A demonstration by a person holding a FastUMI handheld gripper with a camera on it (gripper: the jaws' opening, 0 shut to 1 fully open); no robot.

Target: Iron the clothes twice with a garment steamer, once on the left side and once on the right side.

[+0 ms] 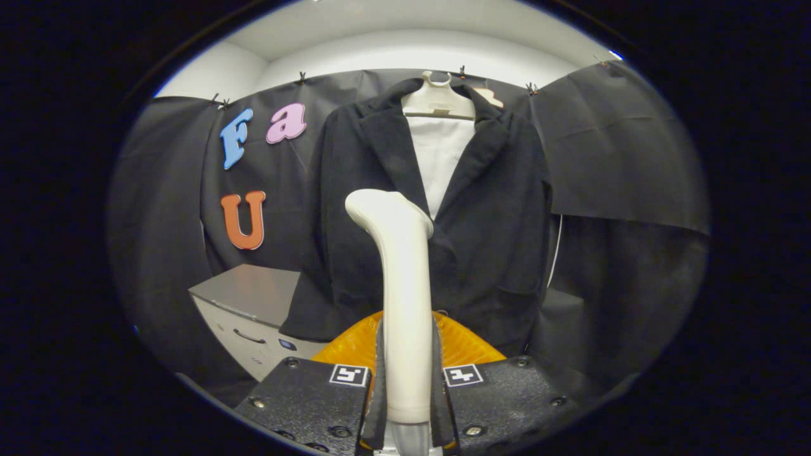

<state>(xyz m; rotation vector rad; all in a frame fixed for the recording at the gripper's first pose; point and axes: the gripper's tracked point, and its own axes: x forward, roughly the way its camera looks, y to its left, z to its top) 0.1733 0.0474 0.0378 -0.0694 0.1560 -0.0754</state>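
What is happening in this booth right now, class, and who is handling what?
A hand-held gripper is shut on the handle of a white garment steamer, which stands upright between its fingers with the head bent toward the clothes. Just beyond it hangs a dark jacket over a white shirt on a pale hanger. The steamer head sits near the middle of the jacket front; whether it touches the cloth cannot be told. A grey cabinet stands beside the jacket.

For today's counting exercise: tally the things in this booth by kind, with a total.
Garments: 1, black jacket
Hangers: 1, white hanger
Steamers: 1, white garment steamer, gripped between the tongs
Cabinets: 1, grey cabinet
Total: 4
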